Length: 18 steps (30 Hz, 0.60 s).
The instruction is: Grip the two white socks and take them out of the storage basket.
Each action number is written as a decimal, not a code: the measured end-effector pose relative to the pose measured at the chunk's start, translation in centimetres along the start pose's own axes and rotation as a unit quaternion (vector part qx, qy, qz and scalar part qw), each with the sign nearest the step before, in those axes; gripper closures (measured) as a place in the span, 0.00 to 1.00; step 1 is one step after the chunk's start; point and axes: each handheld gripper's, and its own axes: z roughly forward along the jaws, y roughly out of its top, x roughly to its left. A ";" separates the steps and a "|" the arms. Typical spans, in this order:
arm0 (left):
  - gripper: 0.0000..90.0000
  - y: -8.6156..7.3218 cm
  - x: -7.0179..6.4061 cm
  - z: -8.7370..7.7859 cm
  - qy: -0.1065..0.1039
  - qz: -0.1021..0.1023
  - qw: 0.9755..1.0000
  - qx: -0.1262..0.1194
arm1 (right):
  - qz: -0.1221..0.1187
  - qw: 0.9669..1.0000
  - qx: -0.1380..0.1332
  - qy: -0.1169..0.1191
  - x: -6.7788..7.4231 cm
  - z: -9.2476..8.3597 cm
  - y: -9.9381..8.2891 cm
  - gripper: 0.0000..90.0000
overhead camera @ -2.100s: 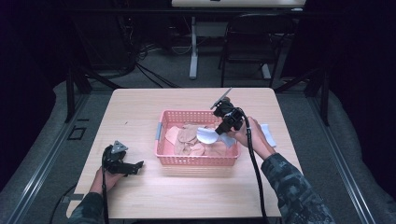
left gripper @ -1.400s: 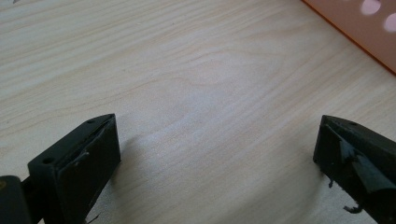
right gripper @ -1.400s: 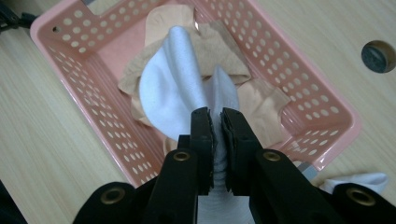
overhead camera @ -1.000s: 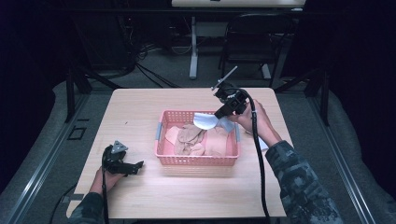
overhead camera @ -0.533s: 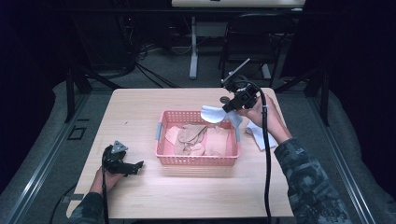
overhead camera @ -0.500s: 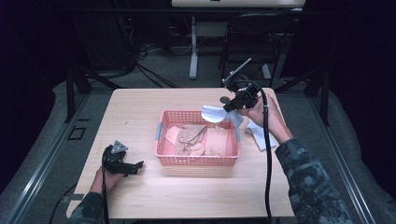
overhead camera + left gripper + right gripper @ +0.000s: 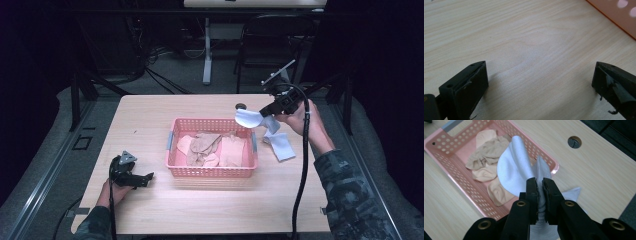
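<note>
Above the table's right side, the white sock now hangs clamped in the right gripper, lifted clear of the pink basket toward one white sock lying there. Sorting advances. Several tan socks remain inside. Left gripper rests wide open, empty.

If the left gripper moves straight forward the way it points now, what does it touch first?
Probably the pink basket. The left gripper, jaws open, points along the bare table toward the basket's wall; depth is unclear.
</note>
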 end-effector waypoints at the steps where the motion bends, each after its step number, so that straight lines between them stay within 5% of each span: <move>1: 0.00 0.0 0.0 0.0 0.000 0.001 1.000 0.000 | -0.001 1.000 0.002 -0.003 -0.3 -0.2 -0.2 0.93; 18: 0.00 0.1 0.0 0.0 -0.001 0.004 1.000 -0.001 | 0.043 0.998 0.015 -0.032 -3.9 0.1 -3.9 0.93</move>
